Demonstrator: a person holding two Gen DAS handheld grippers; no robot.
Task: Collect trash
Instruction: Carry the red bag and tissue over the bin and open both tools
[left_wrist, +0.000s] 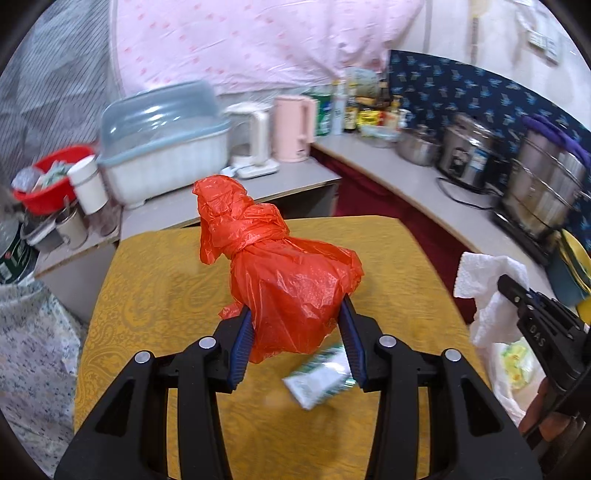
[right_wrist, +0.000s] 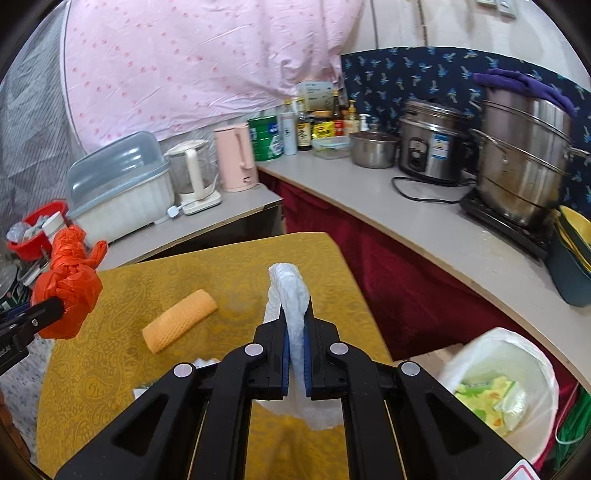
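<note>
1. Aloft, left gripper (left_wrist: 295, 332) clamped orange bag (left_wrist: 284, 273), clear of table (left_wrist: 147, 295) for carrying.
2. Right gripper (right_wrist: 295, 354) pinched white tissue (right_wrist: 291, 295), apparently bound for lined bin (right_wrist: 517, 354) beside table.

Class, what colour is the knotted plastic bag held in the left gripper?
Orange-red; the knotted plastic bag shows best in the left wrist view.

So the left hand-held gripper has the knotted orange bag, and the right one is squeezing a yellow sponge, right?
Not quite. The right hand-held gripper is shut on a white paper towel, as the right wrist view shows. The yellow sponge lies loose on the table. The left hand-held gripper does hold the orange bag.
</note>
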